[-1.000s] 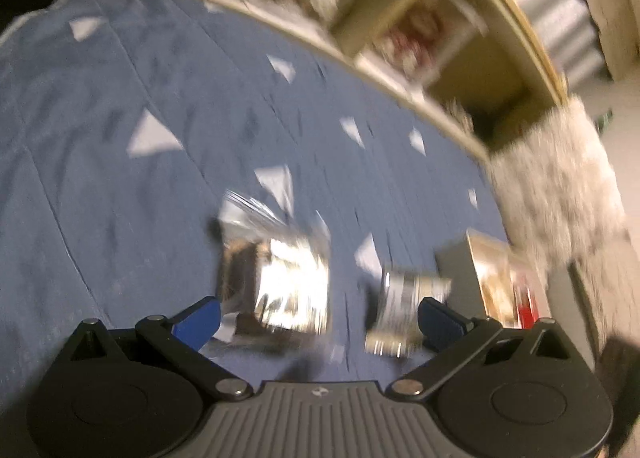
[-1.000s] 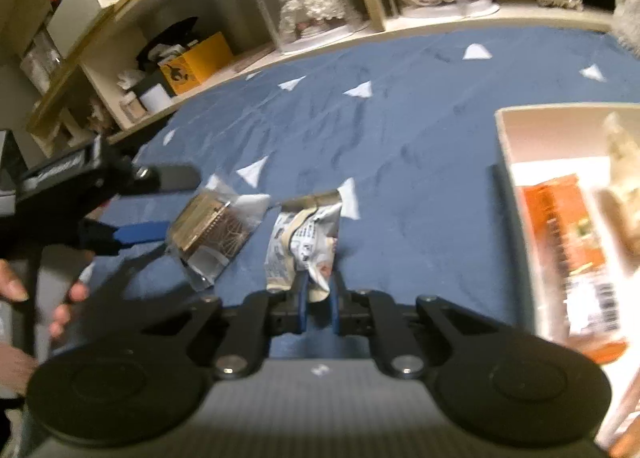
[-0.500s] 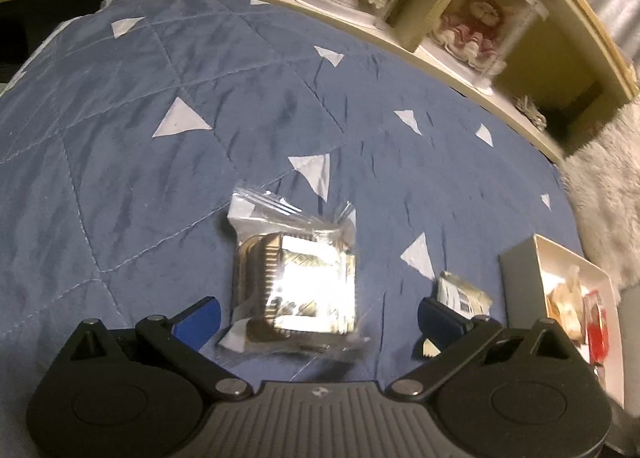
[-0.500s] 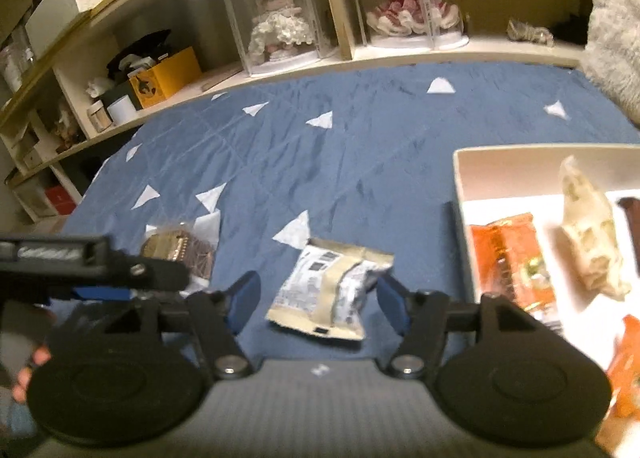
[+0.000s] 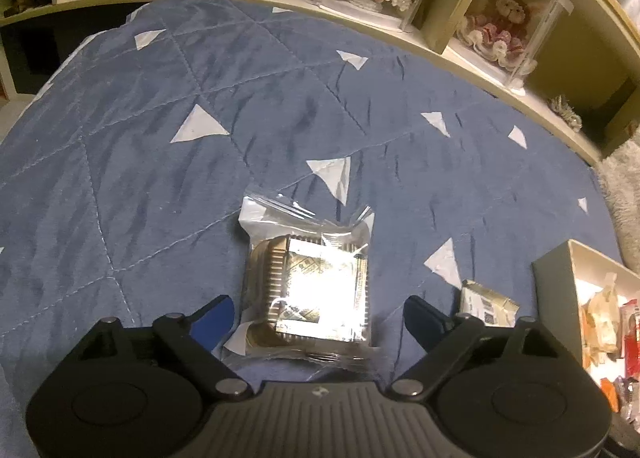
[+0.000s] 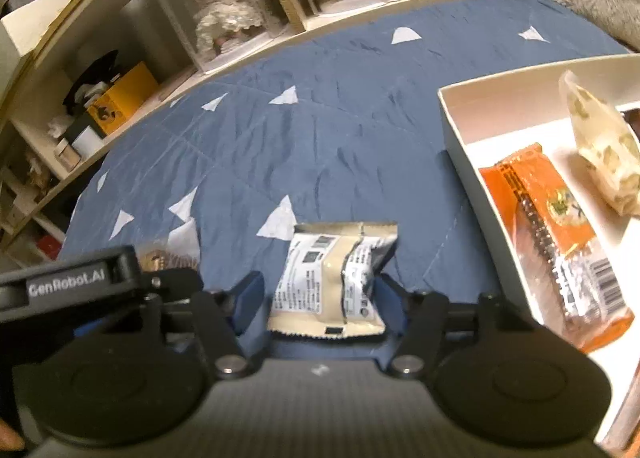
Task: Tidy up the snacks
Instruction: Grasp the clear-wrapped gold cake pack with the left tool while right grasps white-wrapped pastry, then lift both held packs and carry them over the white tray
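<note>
Honestly, I am watching the clear-wrapped cake lying on the blue quilt between my left gripper's wide jaws, while my right gripper is straddling the beige packet, jaws narrowing but apparently not touching. Slippery film is risking a squirt-out, and the white box wall on the right is inviting a snag.

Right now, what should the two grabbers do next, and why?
Probably close both. The left gripper is open around the clear-wrapped cake, and the right gripper is open around the cream packet. Both snacks lie on the blue quilt, outside the box.
</note>
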A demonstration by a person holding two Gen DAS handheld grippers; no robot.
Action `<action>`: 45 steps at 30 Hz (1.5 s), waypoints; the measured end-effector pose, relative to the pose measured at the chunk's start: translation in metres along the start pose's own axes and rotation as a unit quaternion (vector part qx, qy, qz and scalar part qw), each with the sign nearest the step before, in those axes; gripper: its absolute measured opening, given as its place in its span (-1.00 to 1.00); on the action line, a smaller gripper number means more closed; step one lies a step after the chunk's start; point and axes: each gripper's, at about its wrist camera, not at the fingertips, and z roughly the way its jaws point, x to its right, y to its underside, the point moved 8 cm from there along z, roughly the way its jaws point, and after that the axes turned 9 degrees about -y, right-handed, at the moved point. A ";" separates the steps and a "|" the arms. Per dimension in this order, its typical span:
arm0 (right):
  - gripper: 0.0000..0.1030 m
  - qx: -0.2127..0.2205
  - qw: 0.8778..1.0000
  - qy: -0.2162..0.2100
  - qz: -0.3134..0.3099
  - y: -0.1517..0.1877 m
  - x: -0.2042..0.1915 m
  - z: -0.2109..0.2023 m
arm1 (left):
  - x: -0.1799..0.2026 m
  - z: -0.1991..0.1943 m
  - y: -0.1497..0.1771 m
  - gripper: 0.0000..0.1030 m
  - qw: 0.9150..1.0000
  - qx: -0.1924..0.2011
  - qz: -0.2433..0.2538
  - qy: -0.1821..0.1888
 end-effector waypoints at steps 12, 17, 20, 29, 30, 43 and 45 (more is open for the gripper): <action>0.02 -0.008 0.998 -0.010 -0.069 0.004 -0.007 -0.004 | -0.010 -0.004 -0.005 0.22 1.000 0.022 0.017 -0.013; -0.01 0.000 0.996 -0.026 -0.081 -0.002 -0.010 -0.017 | -0.015 -0.022 0.001 0.22 1.000 0.027 0.015 -0.006; -0.01 0.010 0.995 -0.031 -0.089 -0.007 -0.014 -0.032 | -0.014 -0.037 0.003 0.21 0.999 0.038 0.016 0.001; -0.01 0.034 0.994 -0.039 -0.097 -0.019 -0.009 -0.083 | 0.000 -0.090 0.006 0.22 0.997 0.070 0.019 0.040; -0.01 0.035 0.994 -0.038 -0.097 -0.020 -0.008 -0.089 | 0.002 -0.095 0.008 0.22 0.996 0.072 0.021 0.046; -0.01 0.059 0.989 -0.022 -0.133 -0.032 0.005 -0.156 | 0.047 -0.139 0.024 0.22 0.988 0.093 0.060 0.106; -0.01 0.065 0.989 -0.018 -0.134 -0.034 0.014 -0.169 | 0.059 -0.144 0.027 0.22 0.986 0.093 0.066 0.119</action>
